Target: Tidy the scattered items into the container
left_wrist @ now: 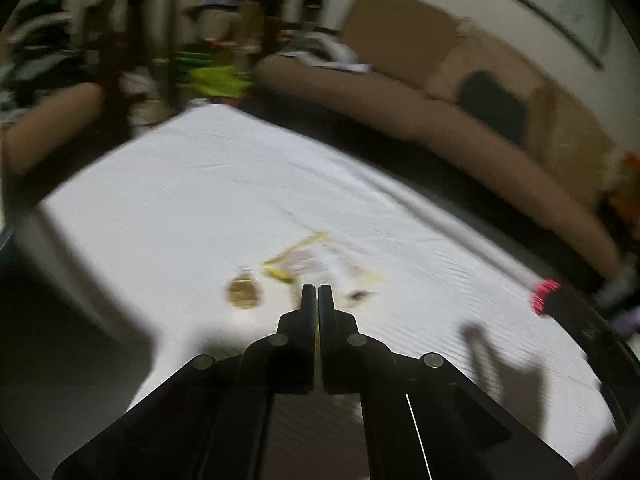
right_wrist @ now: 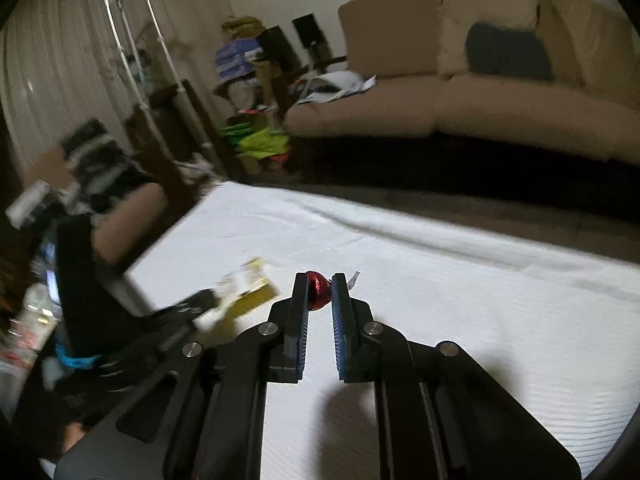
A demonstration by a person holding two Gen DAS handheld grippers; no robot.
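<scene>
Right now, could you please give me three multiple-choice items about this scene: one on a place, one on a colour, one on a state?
1. Where does the gold round item lie? A) on the white cloth B) between the fingers of the right hand-held gripper C) on top of the wrapped sweet
2. What colour is the wrapped sweet? A) green B) red C) white
3. How is the right hand-held gripper? A) wide open, empty B) shut, empty C) shut on the wrapped sweet
Answers: 1 A, it rests on the cloth; 2 B, its foil is red; 3 C, both pads press it.
</scene>
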